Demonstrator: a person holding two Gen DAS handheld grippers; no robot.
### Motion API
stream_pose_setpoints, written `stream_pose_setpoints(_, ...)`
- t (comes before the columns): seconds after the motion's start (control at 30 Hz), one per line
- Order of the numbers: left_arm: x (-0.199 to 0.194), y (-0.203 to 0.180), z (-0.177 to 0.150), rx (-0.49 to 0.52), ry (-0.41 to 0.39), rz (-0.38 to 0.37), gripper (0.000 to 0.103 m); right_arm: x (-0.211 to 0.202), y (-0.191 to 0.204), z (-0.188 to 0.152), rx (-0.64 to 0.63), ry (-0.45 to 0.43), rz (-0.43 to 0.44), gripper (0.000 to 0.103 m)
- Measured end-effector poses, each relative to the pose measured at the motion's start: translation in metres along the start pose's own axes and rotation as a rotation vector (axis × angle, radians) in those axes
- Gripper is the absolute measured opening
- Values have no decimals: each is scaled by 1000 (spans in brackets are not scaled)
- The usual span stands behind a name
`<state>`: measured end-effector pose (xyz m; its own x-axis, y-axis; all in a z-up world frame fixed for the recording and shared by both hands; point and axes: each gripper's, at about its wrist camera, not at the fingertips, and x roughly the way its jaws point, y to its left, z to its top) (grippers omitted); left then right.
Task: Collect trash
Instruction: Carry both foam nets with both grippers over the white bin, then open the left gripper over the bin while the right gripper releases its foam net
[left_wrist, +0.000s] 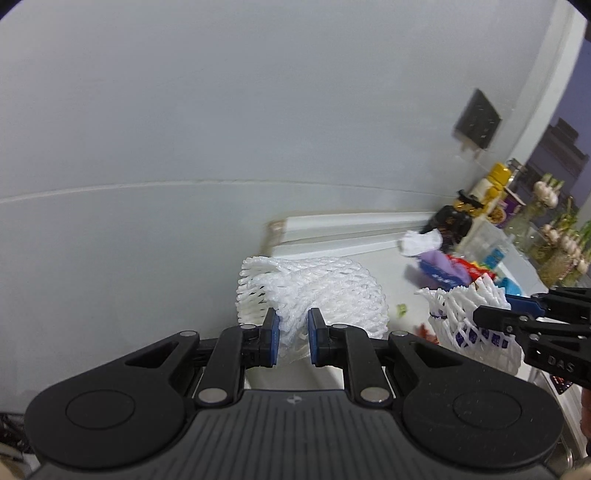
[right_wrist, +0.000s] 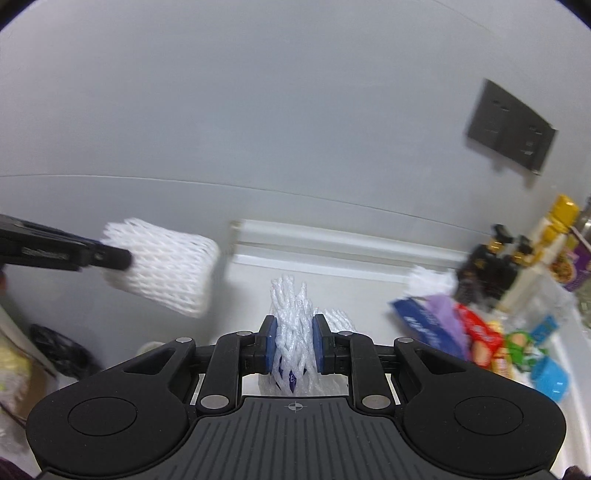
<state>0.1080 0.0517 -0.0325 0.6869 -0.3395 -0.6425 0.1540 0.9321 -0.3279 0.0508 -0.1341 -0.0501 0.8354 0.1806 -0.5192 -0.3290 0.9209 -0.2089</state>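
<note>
My left gripper is shut on a white foam fruit net and holds it in the air near the grey wall. The same net shows at the left of the right wrist view, held by the left gripper. My right gripper is shut on a second white foam net with a blue label inside. That net and the right gripper show at the right of the left wrist view. More trash lies on the white counter: a crumpled white tissue, purple and blue wrappers, red snack packets.
Bottles and jars stand at the counter's far right by the wall. A blue box lies near the packets. A dark wall socket is above. A black bag and a brown carton sit low on the left.
</note>
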Motion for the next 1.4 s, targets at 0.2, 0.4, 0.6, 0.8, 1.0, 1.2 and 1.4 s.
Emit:
stream_pose_setpoints(0.2,7,25,-12,-38,33,28,14,11,43,4,-12,4,86,18)
stream_pose_setpoints(0.4,16,55,-29,-72,86,49,14,33,91,1,-95,44,157,18)
stream_pose_setpoints(0.6,29,87,-43,-99,143,71,14,67,134,-14,-199,92,197,19)
stream_pose_setpoints(0.8,54,111,-58,-80,207,102,14,107,169,-45,-305,167,232,19)
stream_pose_setpoints(1.0,92,122,-74,-27,303,101,14,155,190,-78,-428,251,216,19)
stream_pose_setpoints(1.2,150,133,-95,11,439,109,14,219,198,-112,-446,374,232,19)
stream_pose_setpoints(1.4,199,130,-111,101,555,97,15,262,206,-139,-461,442,233,19)
